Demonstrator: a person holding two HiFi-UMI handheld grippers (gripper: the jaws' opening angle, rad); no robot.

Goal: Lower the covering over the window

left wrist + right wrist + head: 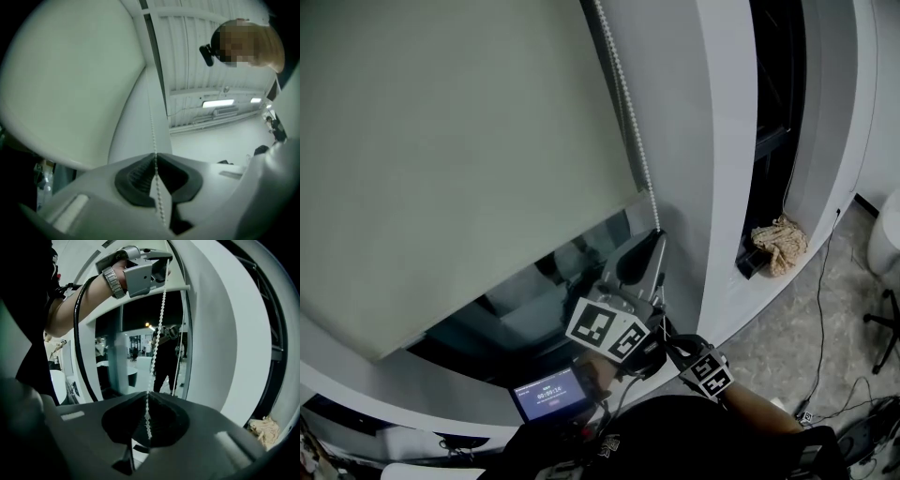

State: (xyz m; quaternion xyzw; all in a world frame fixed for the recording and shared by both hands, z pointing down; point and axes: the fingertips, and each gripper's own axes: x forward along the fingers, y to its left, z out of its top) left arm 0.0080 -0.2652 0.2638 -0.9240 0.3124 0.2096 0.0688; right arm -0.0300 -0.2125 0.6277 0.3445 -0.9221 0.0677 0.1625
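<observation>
White bead chain (628,112) — clamped in left gripper (155,159).

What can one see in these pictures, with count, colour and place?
roller blind: one, pale cream, covering the upper window
bead chain: one, white, hanging beside the blind's right edge
cloth: one, beige, crumpled on the right ledge
screen: one, blue-lit, below the window
cable: one, dark, running down at right
left gripper: one, grey, fingers shut on the bead chain, higher
right gripper: one, grey, fingers shut on the bead chain, lower
</observation>
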